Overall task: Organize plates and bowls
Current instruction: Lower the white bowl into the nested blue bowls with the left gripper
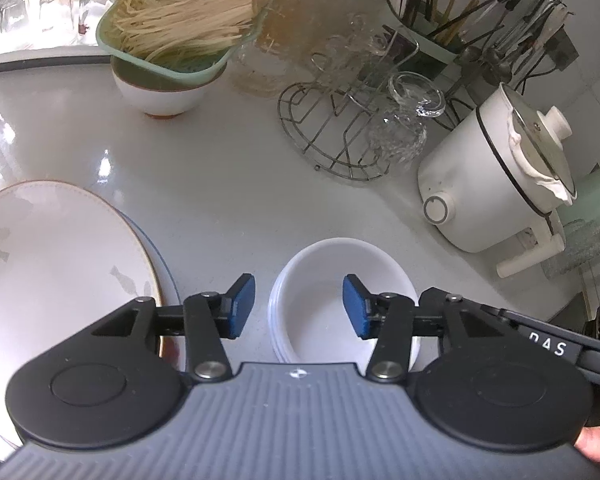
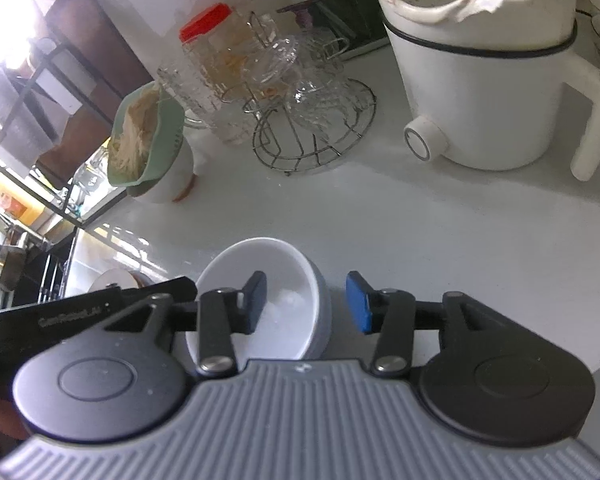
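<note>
A stack of white bowls sits on the white counter just ahead of my left gripper, which is open; its right pad hangs over the bowl, its left pad outside the rim. A stack of large plates, the top one white with a fish pattern, lies at the left. In the right wrist view the white bowls sit below my open right gripper, whose left pad is over the bowl's inside and right pad outside the rim. Neither gripper holds anything.
A white bowl carrying a green strainer of noodles stands at the back. A wire rack with glass cups, a white electric pot and a utensil holder line the back right. Upturned glasses stand far left.
</note>
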The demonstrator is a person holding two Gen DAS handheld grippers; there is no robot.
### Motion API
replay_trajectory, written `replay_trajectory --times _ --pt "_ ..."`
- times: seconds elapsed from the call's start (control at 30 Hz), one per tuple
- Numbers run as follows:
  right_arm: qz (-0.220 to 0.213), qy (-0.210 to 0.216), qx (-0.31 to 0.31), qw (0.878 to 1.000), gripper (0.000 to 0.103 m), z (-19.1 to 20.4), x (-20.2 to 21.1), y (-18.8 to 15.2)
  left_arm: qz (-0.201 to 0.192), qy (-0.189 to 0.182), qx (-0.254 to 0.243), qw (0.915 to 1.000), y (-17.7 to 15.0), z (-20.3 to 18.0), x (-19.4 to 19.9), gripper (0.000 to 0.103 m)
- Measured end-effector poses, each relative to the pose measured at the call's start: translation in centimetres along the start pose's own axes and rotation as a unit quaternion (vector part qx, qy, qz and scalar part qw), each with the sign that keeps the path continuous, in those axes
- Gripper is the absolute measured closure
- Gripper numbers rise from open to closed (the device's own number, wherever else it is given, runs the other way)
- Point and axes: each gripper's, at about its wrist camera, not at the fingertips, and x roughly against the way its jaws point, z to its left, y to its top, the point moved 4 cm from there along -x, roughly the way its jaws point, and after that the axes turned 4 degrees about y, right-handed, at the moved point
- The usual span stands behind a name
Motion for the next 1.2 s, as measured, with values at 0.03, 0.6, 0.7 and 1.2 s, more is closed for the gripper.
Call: replay_trajectory --times 0.03,0.6,0.7,1.2 --pt "0.004 0.001 -0.006 1.000 0.055 -0.1 -0.1 0.0 0.002 0.000 0.000 1.0000 0.0 0.1 0.1 0.047" --pt "0.049 0.024 -0.084 0.995 0.057 -2.4 -2.9 -1.4 0.031 -0.015 0.014 0.9993 -0.7 0.6 -2.6 0.042" --pt "0.056 0.026 -0.094 0.994 0.058 -2.7 -3.8 -1.8 0.037 -0.012 0.018 0.9991 -0.9 0.8 -3.3 0.043" --pt "0.046 0.035 -0.120 0.991 0.071 -3.6 -4.9 -2.9 0.064 -0.022 0.032 0.9972 -1.6 0.5 -5.2 0.055"
